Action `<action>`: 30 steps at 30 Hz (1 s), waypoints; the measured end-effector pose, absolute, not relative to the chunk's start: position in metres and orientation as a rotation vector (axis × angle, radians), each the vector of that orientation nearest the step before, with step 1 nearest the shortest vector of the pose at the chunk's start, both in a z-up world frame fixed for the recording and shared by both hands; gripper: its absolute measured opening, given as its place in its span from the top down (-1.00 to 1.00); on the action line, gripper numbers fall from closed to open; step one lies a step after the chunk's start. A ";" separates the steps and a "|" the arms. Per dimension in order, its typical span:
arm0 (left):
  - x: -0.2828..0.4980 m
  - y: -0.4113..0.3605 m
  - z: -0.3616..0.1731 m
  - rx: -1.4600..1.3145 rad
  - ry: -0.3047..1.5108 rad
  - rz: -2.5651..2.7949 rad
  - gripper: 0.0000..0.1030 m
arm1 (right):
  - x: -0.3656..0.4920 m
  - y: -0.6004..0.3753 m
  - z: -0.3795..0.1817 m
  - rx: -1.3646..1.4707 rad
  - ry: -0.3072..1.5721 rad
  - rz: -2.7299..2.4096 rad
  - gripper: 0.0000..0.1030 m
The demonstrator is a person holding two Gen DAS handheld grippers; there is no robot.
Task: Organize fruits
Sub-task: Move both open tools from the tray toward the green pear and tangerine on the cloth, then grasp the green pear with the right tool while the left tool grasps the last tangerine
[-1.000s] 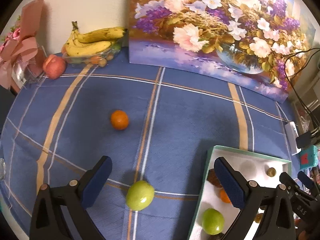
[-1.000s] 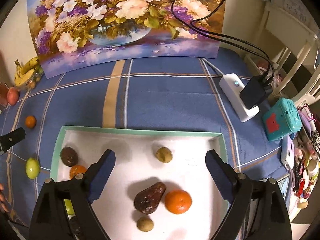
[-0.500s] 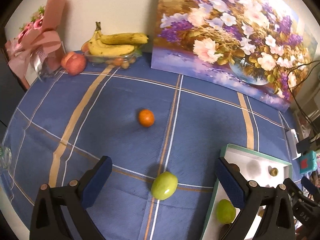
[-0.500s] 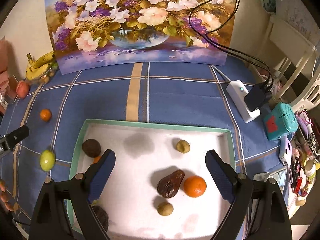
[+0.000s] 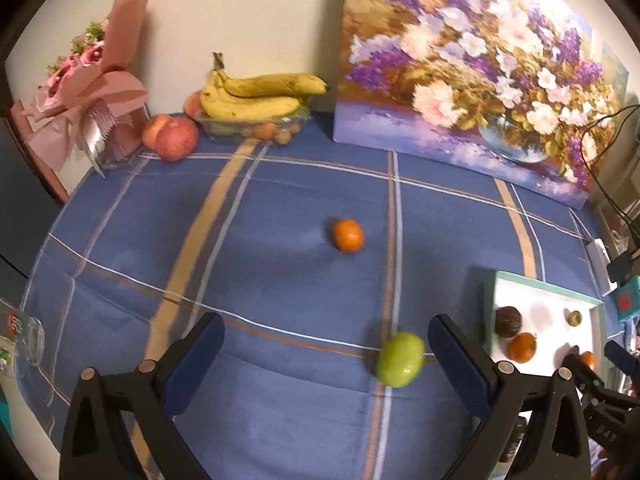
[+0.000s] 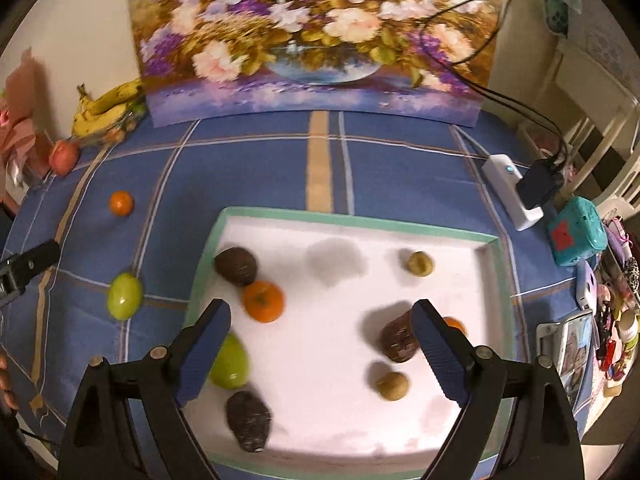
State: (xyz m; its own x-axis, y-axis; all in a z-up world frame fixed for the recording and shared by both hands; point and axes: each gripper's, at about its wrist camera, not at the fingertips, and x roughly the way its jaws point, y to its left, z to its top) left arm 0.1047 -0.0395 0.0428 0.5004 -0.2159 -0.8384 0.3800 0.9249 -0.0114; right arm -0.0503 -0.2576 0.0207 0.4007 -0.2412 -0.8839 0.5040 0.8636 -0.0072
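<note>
Right now your left gripper [image 5: 326, 354] hangs over the blue plaid table [image 5: 280, 280] with its jaws wide apart and empty; a green fruit [image 5: 400, 358] lies on the cloth just beside its right finger, and a loose orange [image 5: 348, 234] sits farther toward the back edge. Your right gripper [image 6: 320, 344] hovers over the white tray [image 6: 360, 220] near the table's right edge, jaws also apart, gripping nothing. Inside the tray lie an orange fruit [image 6: 263, 301], a second green fruit [image 6: 231, 362], several brown ones and two small tan ones.
</note>
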 end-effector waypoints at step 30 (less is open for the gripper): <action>0.162 0.057 0.040 0.013 1.074 -0.376 -0.98 | 0.043 -0.124 -0.022 0.314 1.111 -0.155 -0.58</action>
